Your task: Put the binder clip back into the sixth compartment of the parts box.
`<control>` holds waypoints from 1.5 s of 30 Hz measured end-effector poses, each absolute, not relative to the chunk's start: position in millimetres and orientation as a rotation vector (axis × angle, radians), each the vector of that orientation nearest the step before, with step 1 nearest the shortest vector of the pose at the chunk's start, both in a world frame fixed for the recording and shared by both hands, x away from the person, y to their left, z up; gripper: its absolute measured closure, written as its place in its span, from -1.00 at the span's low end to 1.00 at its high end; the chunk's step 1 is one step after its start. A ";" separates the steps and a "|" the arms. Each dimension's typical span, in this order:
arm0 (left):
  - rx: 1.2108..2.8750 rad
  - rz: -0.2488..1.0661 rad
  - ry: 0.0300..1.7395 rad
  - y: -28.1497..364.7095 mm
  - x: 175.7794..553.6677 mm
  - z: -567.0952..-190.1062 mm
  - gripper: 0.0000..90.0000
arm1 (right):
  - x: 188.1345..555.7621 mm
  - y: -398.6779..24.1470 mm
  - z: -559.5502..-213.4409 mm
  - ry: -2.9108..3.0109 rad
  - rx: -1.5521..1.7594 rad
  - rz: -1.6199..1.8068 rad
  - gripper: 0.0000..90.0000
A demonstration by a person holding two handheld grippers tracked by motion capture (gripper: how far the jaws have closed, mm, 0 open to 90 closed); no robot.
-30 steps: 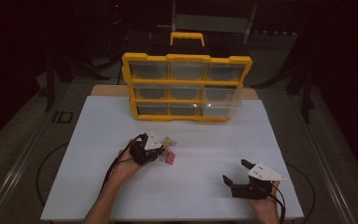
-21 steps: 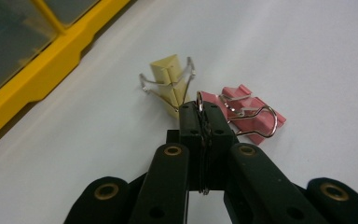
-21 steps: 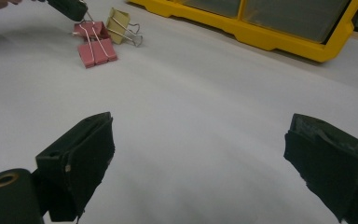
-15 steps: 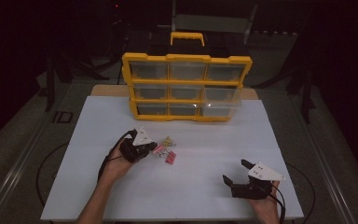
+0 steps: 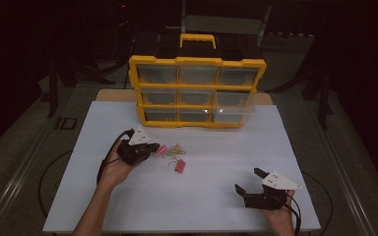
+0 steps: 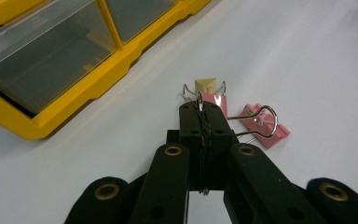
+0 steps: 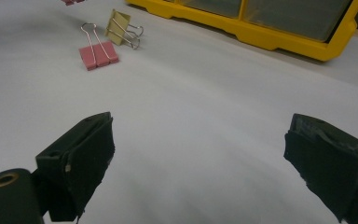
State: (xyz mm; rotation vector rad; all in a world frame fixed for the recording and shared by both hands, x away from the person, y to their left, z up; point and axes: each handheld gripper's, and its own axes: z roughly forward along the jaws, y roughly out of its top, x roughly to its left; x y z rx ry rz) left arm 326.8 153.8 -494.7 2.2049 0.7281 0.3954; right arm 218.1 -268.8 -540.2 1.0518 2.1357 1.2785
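My left gripper (image 5: 153,148) is shut on the wire handle of a pink binder clip (image 5: 161,150), held a little above the white mat. In the left gripper view the jaws meet on the wire loop, with that pink binder clip (image 6: 214,100) at their tip. Just beyond it lies a yellow binder clip (image 5: 177,149) (image 6: 205,85). A second pink clip (image 5: 179,165) (image 6: 266,129) lies flat beside them. My right gripper (image 5: 247,180) (image 7: 200,158) rests open at the near right with nothing between its jaws; its view shows the second pink clip (image 7: 98,55) and the yellow clip (image 7: 118,27) farther off.
A yellow organiser (image 5: 197,90) with clear drawers and a top handle stands upright at the far edge of the white mat (image 5: 216,206). Its lower right drawer (image 5: 234,108) sticks out a little. Dark floor and stands surround the table.
My left hand has drawn left and upward, away from the clip cluster, taking one pink clip with it. The right hand has not moved.
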 end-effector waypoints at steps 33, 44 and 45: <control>2.119 0.254 0.783 146.0 348.4 -446.9 1.00 | 222.6 -273.3 -536.3 2.084 1.021 1.348 -0.83; 2.096 0.249 0.775 140.0 358.4 -426.1 1.00 | 223.7 -274.2 -534.3 2.100 0.985 1.330 -0.83; 2.096 0.249 0.774 138.8 359.1 -424.6 1.00 | 223.4 -274.6 -534.2 2.100 0.983 1.325 -0.83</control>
